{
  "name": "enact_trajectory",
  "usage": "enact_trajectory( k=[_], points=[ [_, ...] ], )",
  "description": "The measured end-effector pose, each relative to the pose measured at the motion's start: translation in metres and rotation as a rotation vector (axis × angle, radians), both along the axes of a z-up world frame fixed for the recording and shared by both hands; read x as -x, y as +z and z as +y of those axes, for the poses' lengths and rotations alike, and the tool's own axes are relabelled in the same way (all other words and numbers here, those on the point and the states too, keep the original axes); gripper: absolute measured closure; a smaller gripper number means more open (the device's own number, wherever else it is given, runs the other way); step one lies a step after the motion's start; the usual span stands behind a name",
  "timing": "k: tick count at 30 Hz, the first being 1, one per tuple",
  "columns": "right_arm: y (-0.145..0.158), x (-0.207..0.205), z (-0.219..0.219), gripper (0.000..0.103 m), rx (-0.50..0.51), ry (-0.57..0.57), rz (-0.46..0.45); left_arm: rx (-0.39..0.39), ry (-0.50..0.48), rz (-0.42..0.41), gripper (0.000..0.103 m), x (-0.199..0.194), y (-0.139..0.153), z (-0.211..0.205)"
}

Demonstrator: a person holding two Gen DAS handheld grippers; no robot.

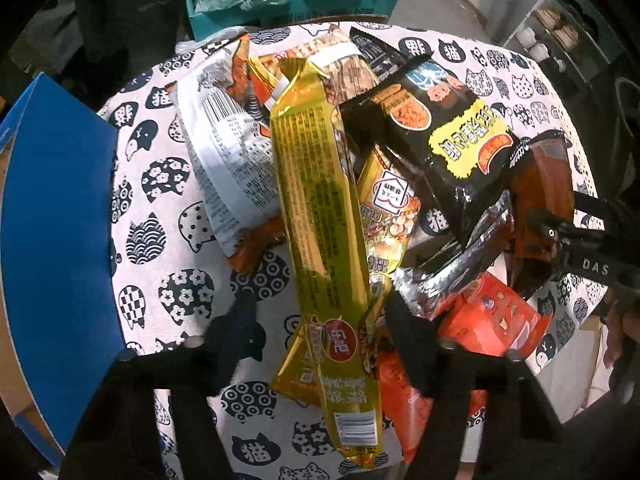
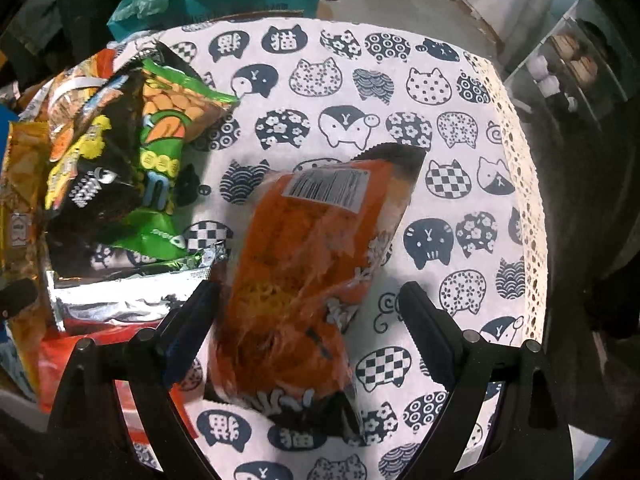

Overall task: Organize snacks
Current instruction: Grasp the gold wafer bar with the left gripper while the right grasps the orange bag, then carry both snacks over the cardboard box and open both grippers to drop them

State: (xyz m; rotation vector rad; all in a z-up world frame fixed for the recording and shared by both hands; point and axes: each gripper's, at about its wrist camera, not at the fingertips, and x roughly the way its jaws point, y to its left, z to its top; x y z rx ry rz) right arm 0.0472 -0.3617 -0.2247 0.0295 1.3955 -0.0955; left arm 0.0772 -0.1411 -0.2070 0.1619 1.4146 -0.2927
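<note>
Left wrist view: left gripper (image 1: 320, 320) points down over a heap of snack packets on the cat-print tablecloth (image 1: 160, 200). Long gold packet (image 1: 320, 200) runs lengthwise between the two fingers; the right finger looks against its edge, the left finger (image 1: 236, 332) has a visible gap to it, so not clamped. Pile also has a white packet (image 1: 228, 148), a black packet with yellow label (image 1: 448, 128) and a red packet (image 1: 496, 320) under a silver foil one (image 1: 448, 276). Blue box (image 1: 56, 240) sits at the left table edge.

Right wrist view: right gripper (image 2: 312, 308) has its fingers spread wide. Orange noodle packet (image 2: 304, 264) lies on the cloth between them, blurred; left finger close to its edge, right finger well clear. Green packet (image 2: 168, 140) sits with the pile at left.
</note>
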Motion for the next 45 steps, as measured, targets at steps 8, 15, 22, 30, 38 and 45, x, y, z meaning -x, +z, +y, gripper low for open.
enact_trajectory(
  k=[8,15,22,30,38,45],
  points=[
    [-0.001,0.002,0.004,0.052,-0.010,0.049,-0.001,0.025,-0.020,-0.005,0.075,0.000,-0.001,0.006],
    [0.022,0.005,0.005,0.068,0.013,0.072,-0.044,0.019,-0.018,-0.055,0.076,0.009,0.012,0.016],
    [0.040,0.013,-0.001,0.074,-0.003,0.044,-0.071,0.005,-0.033,-0.117,0.076,0.020,0.030,0.020],
    [0.064,0.025,-0.003,0.077,-0.001,0.034,-0.130,0.008,-0.053,-0.156,0.076,0.030,0.050,0.022],
    [0.097,0.025,0.012,0.077,-0.019,0.057,-0.206,0.003,-0.063,-0.239,0.076,0.038,0.076,0.030],
    [0.132,0.021,0.040,0.077,-0.068,0.114,-0.287,-0.016,-0.039,-0.331,0.076,0.040,0.105,0.048]
  ],
)
